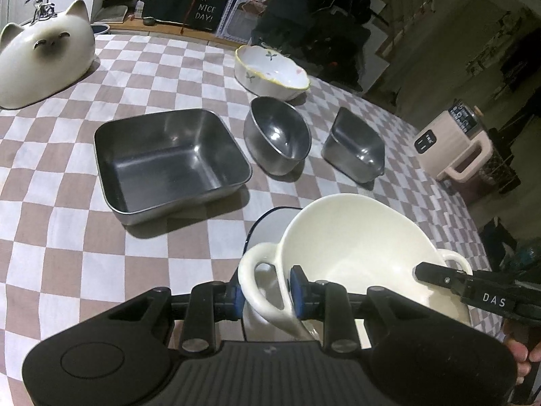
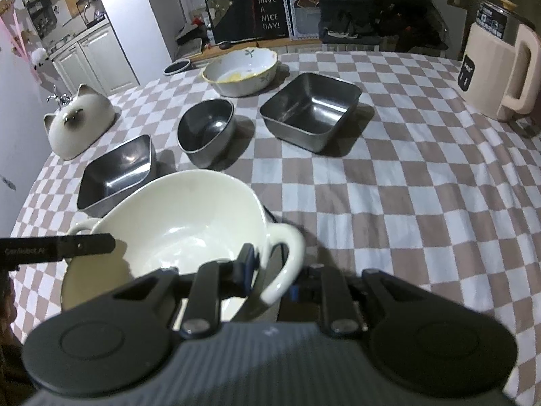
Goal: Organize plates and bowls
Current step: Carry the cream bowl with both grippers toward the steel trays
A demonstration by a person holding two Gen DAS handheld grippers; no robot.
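Note:
A cream two-handled bowl (image 1: 355,253) (image 2: 175,223) is held tilted, low over the checked tablecloth, with one gripper on each handle. My left gripper (image 1: 267,291) is shut on the bowl's left handle (image 1: 250,270), a blue pad on each side of the loop. My right gripper (image 2: 270,277) is shut on the right handle (image 2: 290,257); the left wrist view shows it as a black finger (image 1: 439,275). Under the bowl lies a white dish with a dark rim (image 1: 270,223), mostly hidden. Beyond stand a square steel tray (image 1: 172,162), a round steel bowl (image 1: 277,135), a smaller steel tray (image 1: 355,145) and a floral ceramic bowl (image 1: 270,71).
A cat-shaped ceramic piece (image 1: 44,64) (image 2: 77,118) sits at the table's far left. A beige kettle (image 2: 497,67) stands at the right edge. Bare checked cloth (image 2: 405,220) stretches to the right of the bowl. A hand (image 1: 520,355) shows at the lower right.

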